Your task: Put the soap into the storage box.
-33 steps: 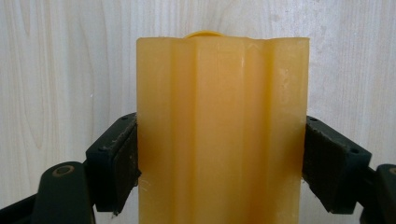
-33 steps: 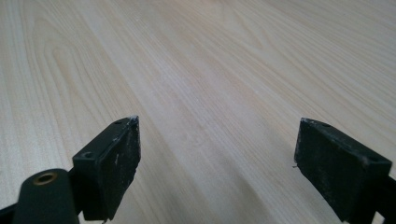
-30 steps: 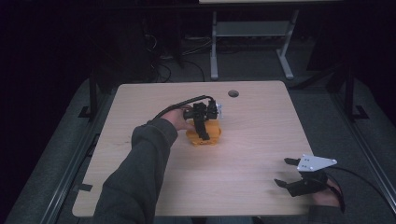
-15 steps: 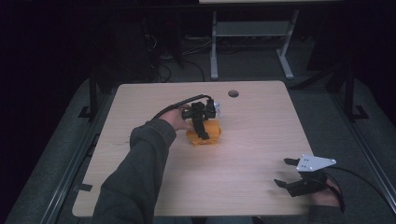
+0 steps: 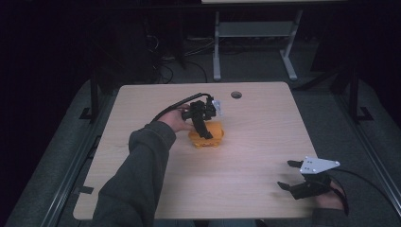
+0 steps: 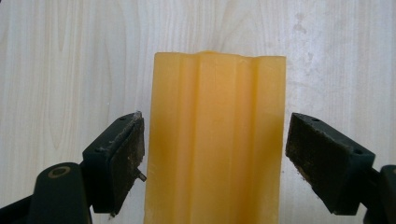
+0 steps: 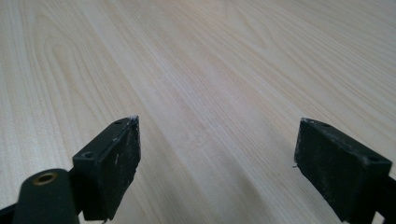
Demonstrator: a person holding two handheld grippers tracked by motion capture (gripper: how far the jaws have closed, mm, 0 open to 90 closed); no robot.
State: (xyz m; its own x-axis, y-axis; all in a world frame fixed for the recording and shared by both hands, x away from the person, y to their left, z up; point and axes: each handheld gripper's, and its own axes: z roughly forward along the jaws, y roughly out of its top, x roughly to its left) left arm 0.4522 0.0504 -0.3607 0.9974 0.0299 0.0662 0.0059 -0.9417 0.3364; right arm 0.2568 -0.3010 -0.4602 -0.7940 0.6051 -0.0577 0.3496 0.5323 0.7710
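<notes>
Nearest the person, the right gripper (image 5: 295, 176) rests at the near right edge of the table (image 5: 265, 118), held low by the right hand. Its jaws stand wide apart with nothing between them; its own view looks along bare wood grain. This placement reads as a parked position, keeping the idle tool well apart from the work.

Farther in, the left sleeve (image 5: 137, 184) reaches toward the table's middle, where the left gripper (image 5: 204, 130) points steeply down over the yellow block (image 5: 208, 140). In the left gripper view, the yellow block (image 6: 215, 140) lies flat on the wood between the two jaws (its upper face carries shallow lengthwise ridges). The jaws are spread and straddle its long sides. The left pad (image 6: 135, 154) sits just beside the block; whether it touches cannot be settled from this angle. The right pad (image 6: 308, 154) shows a clear gap. The block is therefore bracketed, not clamped. The straddle likely prepares a squeeze across its narrow width.

Beyond, a round cable hole (image 5: 236, 95) marks the table's far edge.
</notes>
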